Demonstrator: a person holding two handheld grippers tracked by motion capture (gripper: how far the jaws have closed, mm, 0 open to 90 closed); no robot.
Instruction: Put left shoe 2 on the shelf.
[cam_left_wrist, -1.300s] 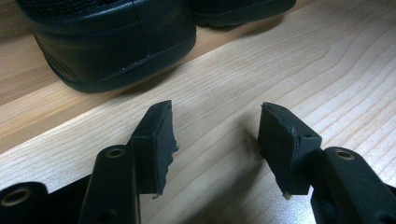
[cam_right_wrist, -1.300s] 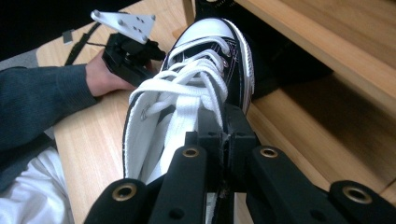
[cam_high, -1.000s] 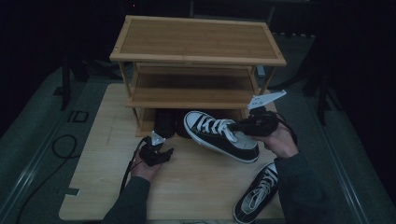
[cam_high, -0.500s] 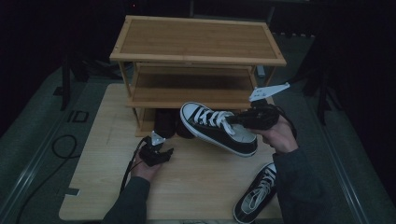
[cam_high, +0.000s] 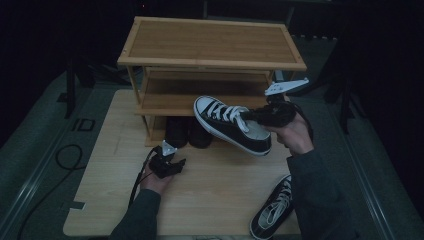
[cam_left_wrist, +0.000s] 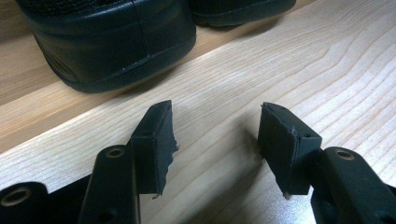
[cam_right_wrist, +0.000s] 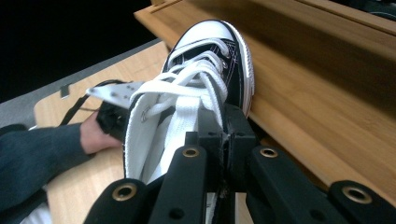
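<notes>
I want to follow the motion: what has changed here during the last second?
The right gripper, shut on the sneaker, lifted it off the table toward the rack's middle shelf. The left gripper, open, and the second sneaker stayed put.

Canvas sneaker (cam_high: 232, 125), matt wooden rack (cam_high: 210, 42)
</notes>
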